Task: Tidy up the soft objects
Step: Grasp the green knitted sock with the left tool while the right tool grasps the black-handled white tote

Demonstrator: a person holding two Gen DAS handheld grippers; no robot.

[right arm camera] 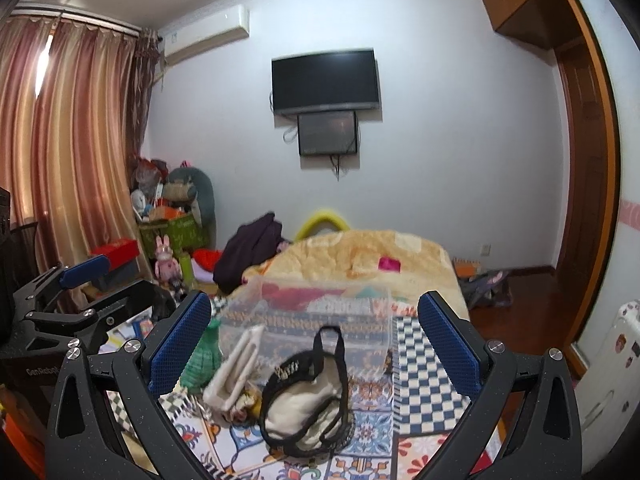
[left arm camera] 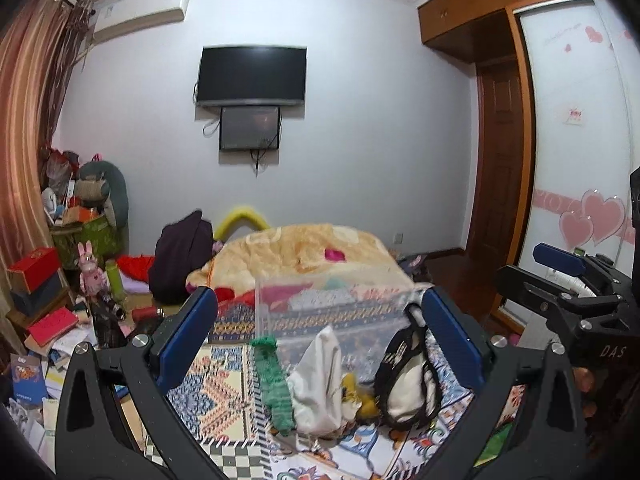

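A clear plastic box [left arm camera: 332, 308] [right arm camera: 312, 320] stands on the patterned bed cover. In front of it lie a green knitted piece [left arm camera: 274, 384] [right arm camera: 204, 356], a white cloth [left arm camera: 320, 384] [right arm camera: 236, 372], a small yellow item [left arm camera: 354, 394] and a black-trimmed cream garment [left arm camera: 408, 380] [right arm camera: 308, 396]. My left gripper [left arm camera: 320, 340] is open and empty, just short of the pile. My right gripper [right arm camera: 316, 340] is open and empty, facing the black-trimmed garment. Each gripper shows at the edge of the other's view.
A yellow blanket [left arm camera: 300, 252] [right arm camera: 360, 256] covers the far end of the bed. A dark garment [left arm camera: 180, 256] lies at its left. Boxes, books and toys [left arm camera: 60, 280] crowd the floor at left. A wardrobe [left arm camera: 580, 140] and a door stand at right.
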